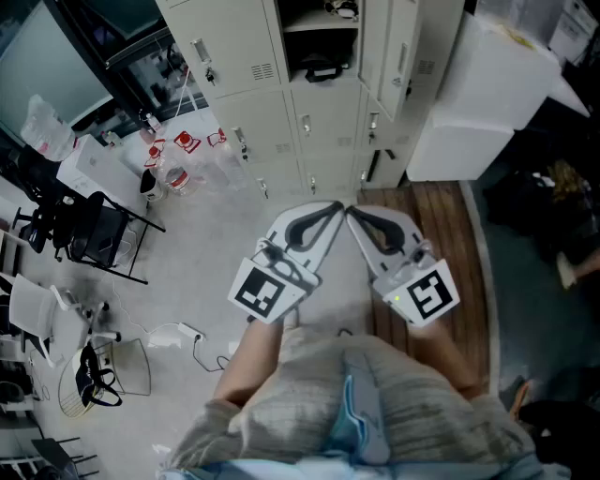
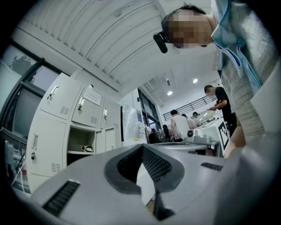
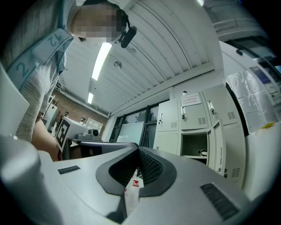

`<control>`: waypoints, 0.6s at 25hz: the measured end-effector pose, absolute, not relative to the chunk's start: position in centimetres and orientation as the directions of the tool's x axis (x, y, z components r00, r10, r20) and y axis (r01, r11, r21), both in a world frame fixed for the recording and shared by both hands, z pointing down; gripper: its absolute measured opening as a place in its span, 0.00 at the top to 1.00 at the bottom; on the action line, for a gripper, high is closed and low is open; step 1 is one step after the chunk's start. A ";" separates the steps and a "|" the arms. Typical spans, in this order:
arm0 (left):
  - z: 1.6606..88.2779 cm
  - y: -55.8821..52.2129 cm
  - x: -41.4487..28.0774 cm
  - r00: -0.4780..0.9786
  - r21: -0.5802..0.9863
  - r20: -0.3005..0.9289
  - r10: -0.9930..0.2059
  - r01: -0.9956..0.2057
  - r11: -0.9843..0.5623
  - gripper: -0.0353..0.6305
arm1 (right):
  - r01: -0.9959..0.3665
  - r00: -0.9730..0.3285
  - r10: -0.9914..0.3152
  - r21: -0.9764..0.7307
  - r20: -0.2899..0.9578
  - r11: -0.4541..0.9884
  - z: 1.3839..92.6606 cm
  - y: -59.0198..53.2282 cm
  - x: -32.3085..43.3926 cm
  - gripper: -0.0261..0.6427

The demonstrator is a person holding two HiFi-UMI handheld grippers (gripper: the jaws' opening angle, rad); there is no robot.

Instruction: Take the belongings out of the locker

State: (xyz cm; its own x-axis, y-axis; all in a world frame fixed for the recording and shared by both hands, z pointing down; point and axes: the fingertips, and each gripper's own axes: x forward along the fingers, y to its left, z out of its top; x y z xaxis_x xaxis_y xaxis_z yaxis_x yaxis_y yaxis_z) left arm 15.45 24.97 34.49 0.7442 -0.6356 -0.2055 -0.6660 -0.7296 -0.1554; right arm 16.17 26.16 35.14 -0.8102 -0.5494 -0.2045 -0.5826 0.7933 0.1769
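Belongings: two show in the open locker (image 1: 319, 42), a black-and-white item (image 1: 342, 7) on its shelf and a dark item (image 1: 322, 71) below it. Both are well beyond the jaw tips and untouched.
Side of jaws: the black-and-white item lies left of the left jaws and right of the right jaws.
Left gripper (image 1: 335, 208): jaws together, nothing between them.
Right gripper (image 1: 352, 214): jaws together, nothing held. Its tips nearly meet those of the left gripper.
Marker cubes: two, one behind each pair of jaws, the left cube (image 1: 261, 291) and the right cube (image 1: 427, 294). Each bears a black square pattern and no words.
Writing: one paper notice (image 3: 189, 99) on a shut door above the open locker, its print too small to read.
Red-and-white labels (image 1: 187, 141): several on the floor beyond and left of the jaws, not legible.
White box (image 1: 478, 94): one, beyond and right of the jaws, beside the lockers.
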 end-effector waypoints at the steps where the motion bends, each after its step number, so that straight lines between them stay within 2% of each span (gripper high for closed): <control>1: 34.3 24.8 15.5 0.743 -0.147 -0.216 -0.633 -0.666 -0.731 0.94 | -0.586 -0.808 -0.551 0.181 -0.207 0.790 35.2 26.0 16.2 0.96; 9: 36.8 24.4 15.3 0.745 -0.091 -0.180 -0.643 -0.663 -0.743 0.94 | -0.590 -0.807 -0.575 0.153 -0.134 0.793 38.5 25.7 16.0 0.96; 15: 37.8 24.4 14.9 0.743 -0.082 -0.157 -0.651 -0.666 -0.741 0.94 | -0.584 -0.812 -0.571 0.135 -0.124 0.801 39.3 25.7 15.4 0.96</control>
